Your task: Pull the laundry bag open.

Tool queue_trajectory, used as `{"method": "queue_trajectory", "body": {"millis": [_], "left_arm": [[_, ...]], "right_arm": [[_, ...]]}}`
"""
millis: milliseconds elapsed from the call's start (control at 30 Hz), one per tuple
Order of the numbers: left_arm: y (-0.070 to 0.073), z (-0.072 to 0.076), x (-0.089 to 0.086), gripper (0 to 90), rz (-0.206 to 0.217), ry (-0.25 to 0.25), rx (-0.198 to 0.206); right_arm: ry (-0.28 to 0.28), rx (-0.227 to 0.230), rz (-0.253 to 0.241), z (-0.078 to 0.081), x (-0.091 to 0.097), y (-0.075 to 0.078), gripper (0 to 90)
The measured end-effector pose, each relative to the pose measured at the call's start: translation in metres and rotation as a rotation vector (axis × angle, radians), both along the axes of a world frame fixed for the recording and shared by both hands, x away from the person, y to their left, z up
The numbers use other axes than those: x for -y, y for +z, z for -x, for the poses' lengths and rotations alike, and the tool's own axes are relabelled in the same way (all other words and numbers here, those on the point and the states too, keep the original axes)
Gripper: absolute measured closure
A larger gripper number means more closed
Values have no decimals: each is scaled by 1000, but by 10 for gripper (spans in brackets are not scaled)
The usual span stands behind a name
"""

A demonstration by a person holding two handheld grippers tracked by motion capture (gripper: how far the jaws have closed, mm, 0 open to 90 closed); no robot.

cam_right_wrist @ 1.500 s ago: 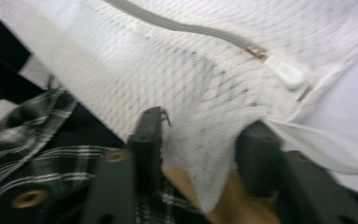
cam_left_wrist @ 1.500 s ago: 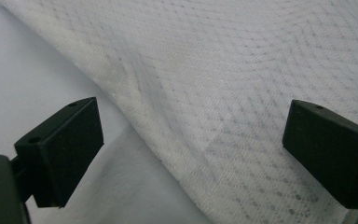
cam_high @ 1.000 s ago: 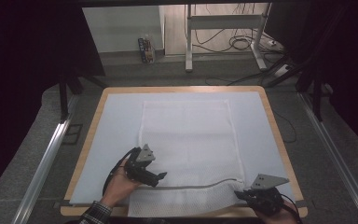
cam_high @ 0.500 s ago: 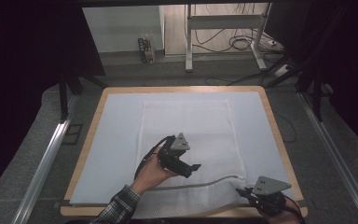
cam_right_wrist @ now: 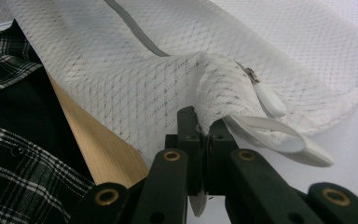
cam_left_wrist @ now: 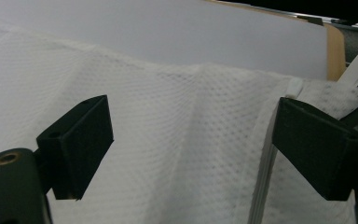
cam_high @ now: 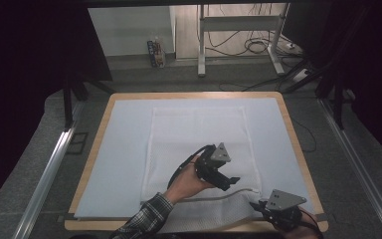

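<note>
Mesh laundry bag [cam_high: 199, 144], white, zippered, is lying flat along the middle of the table [cam_high: 94, 149], its near end hanging folded over the front edge, where a grey zipper line [cam_right_wrist: 135, 32] is running across the netting. Right gripper [cam_high: 278, 209], at the front right corner, is pinching a fold of the mesh beside the white zipper pull [cam_right_wrist: 270, 100] and the loop tab [cam_right_wrist: 279, 137]; its jaws are standing closed on the fabric with no gap between them. Left gripper [cam_high: 224, 180] is hovering over the near middle of the bag, jaws spread wide with nothing between them, pointing toward the seam edge [cam_left_wrist: 265, 158] that is rising at its right jaw. A plaid sleeve [cam_high: 146, 216] is entering from the bottom. Step in hand, as judged: the free gripper is lining up for a second hold on the bag's near hem, probably to open or spread it, though the bag's mouth is hard to read in the netting. To do it well: the jaws should be coming down straddling the thick seam, not the loose single layer, and closing fully before any pull; the right gripper should be keeping its hold steady so the fabric is staying taut between the two; the pull tab should be kept clear of both jaws.
</note>
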State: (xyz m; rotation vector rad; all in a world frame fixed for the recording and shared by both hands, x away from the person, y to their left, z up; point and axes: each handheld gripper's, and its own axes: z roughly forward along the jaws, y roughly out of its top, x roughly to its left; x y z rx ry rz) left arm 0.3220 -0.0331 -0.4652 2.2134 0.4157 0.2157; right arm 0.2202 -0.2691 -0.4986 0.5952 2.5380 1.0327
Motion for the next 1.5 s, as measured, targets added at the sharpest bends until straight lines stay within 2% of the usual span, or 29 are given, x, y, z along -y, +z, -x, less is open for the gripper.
{"method": "queue_trajectory", "body": {"millis": [233,467,600,667,867,933,967,1067,1133,1233,1300,1333,1433,1500], "left_arm": [[3,-1,27,149,-7,-52,-5],[3,1,49,153,13,-89,-34],[-2,4,61,152,-22,-108,-20],[-5,6,64,152,-52,-102,-5],[-9,1,56,185,-84,-48,16],[-10,-3,51,208,-78,-40,1],[-10,-5,49,211,-62,-47,-25],[-10,-5,49,209,-6,-77,-77],[-10,-2,54,200,0,-109,-90],[-11,3,62,200,-49,-115,-53],[-12,3,62,206,-86,-90,-13],[-12,2,61,217,-89,-75,-8],[-12,-3,52,240,-97,-22,-1],[-12,-7,46,251,-86,-25,-31]], "right_arm": [[-4,-5,-12,0,1,0,871],[-3,9,-21,2,0,2,871],[-2,14,-26,2,1,2,871],[-2,15,-28,2,1,2,871],[0,20,-28,3,1,3,871],[-1,19,-30,3,1,3,871],[-1,18,-32,3,1,3,871],[0,19,-29,3,1,3,870],[0,21,-27,3,1,3,870],[0,21,-30,3,1,3,870],[1,20,-30,3,2,3,870],[1,19,-30,4,1,3,870],[1,20,-33,4,1,4,870],[-1,17,-36,4,2,4,869]]}}
